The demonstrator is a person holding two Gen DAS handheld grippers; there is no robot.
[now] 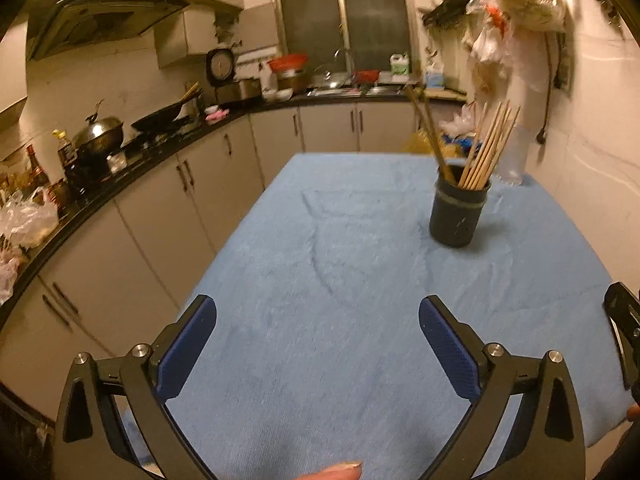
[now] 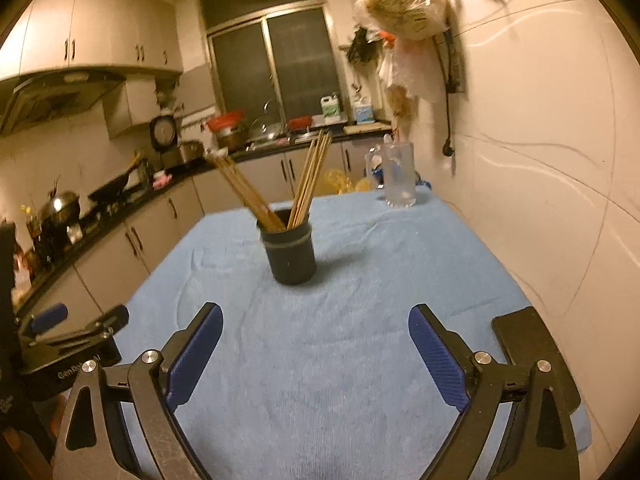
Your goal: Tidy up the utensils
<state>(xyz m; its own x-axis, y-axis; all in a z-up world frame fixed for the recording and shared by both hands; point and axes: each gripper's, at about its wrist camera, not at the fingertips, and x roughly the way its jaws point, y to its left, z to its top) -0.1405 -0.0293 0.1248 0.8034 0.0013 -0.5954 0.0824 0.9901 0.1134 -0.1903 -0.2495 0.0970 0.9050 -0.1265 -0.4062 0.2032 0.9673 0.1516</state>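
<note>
A dark round holder (image 1: 458, 210) (image 2: 289, 252) stands upright on the blue cloth of the table (image 1: 340, 280) (image 2: 360, 300). Wooden chopsticks (image 1: 486, 148) (image 2: 310, 178) stand in it in two bunches, one leaning left, one leaning right. My left gripper (image 1: 318, 320) is open over the near cloth, nothing between its blue pads, the holder well ahead to its right. My right gripper (image 2: 316, 326) is open too, empty, with the holder straight ahead. The left gripper's body (image 2: 68, 340) shows at the left of the right wrist view.
A clear glass mug (image 2: 398, 176) stands at the table's far right corner by the wall. A flat black object (image 2: 532, 344) lies near the right edge. A kitchen counter (image 1: 132, 160) with pans and bottles runs along the left. Bags (image 2: 404, 20) hang on the right wall.
</note>
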